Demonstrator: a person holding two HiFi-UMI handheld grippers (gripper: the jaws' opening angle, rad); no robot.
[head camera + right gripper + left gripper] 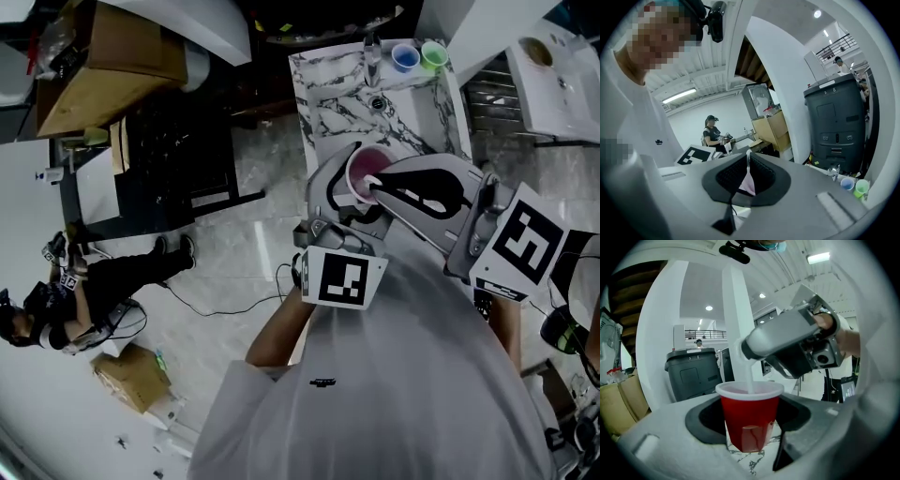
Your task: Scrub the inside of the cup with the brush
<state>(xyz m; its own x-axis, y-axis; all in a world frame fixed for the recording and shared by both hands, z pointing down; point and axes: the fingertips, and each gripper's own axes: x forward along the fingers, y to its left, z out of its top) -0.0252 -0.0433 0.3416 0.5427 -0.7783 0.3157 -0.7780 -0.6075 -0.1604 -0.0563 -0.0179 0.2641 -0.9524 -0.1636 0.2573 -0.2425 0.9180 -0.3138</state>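
Observation:
A red plastic cup point(750, 420) with a white rim stands upright between the jaws of my left gripper point(750, 427), which is shut on it. From the head view I look down into the cup's pink inside point(366, 173), held by the left gripper point(349, 195) just in front of the marble sink. My right gripper point(386, 187) comes in from the right, shut on the brush's white handle point(748, 171). The handle point(749, 376) runs straight down into the cup; the brush head is hidden inside. The right gripper point(797, 341) hangs just above the cup.
A marble sink counter point(328, 84) with a faucet point(372, 56) lies ahead, with a blue cup point(405, 58) and a green cup point(433, 54) at its back. A grey bin point(834, 126) stands nearby. A person point(75, 291) sits at far left.

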